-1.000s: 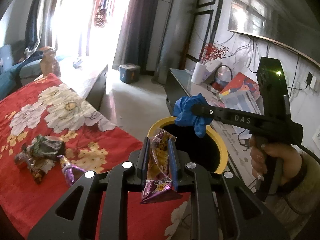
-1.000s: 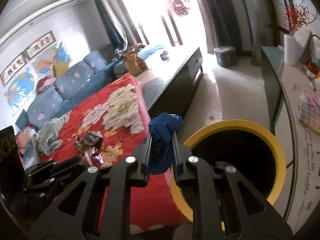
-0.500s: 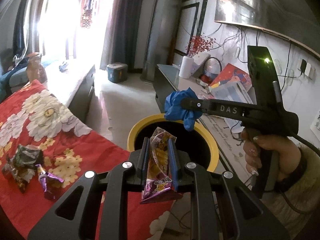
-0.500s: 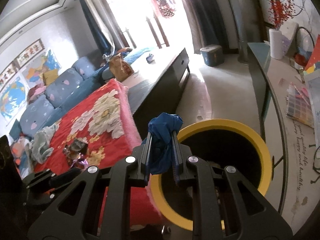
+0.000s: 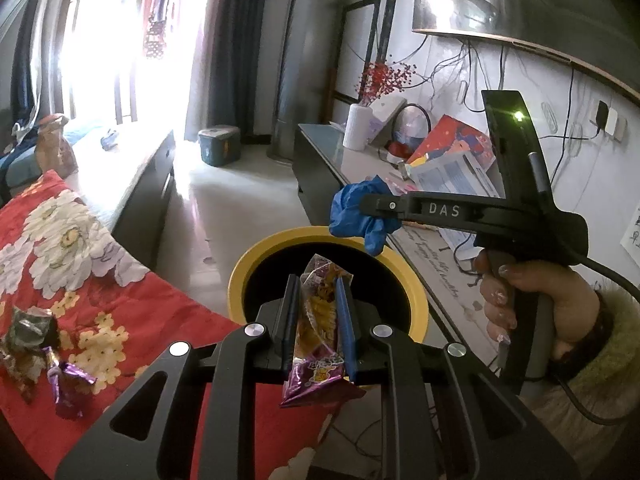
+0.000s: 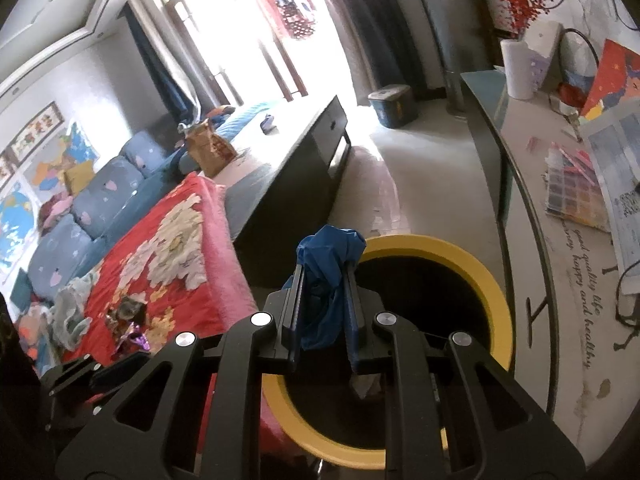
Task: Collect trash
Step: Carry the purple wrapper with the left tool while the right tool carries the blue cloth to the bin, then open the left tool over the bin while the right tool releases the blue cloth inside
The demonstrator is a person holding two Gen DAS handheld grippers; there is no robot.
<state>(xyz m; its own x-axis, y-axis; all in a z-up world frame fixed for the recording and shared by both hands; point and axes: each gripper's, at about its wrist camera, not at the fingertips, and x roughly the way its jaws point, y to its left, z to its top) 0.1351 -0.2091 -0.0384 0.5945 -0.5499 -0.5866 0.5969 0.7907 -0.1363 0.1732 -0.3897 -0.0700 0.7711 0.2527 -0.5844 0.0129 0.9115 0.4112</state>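
Trash in both grippers, as I see it from my station. Left gripper [image 5: 318, 312] has its jaws clamped on a snack wrapper [image 5: 320, 336], purple and yellow, which sticks up between the pads and hangs out below them. In left wrist view the wrapper is over the near rim of the bin [image 5: 240, 276], a round one w/ yellow rim and black inside, standing on the floor.

Right gripper [image 6: 324, 300] has jaws clamped on a blue glove [image 6: 326, 264], crumpled, bunched above the pads. In right wrist view the glove is at the left-far edge of the bin [image 6: 496, 292] opening; in left view the same glove [image 5: 360, 212] hangs over the far rim of the bin. A hand [image 5: 532, 304] w/ a fuzzy sleeve holds the right gripper handle, cable going off to the right.

Left of the bin is the table [image 5: 132, 304] w/ red flower cloth. On it, well apart from the bin, more trash remains: a dark crumpled wrapper [image 5: 28, 328] and just beside it a small purple wrapper [image 5: 66, 384]. Same two I see small in right view, approx. near the cloth front edge.

Right of the bin is a long low cabinet [image 6: 532, 240] w/ papers, a colour chart and a white paper roll [image 6: 518, 68]. Behind the table is a blue sofa [image 6: 88, 216].
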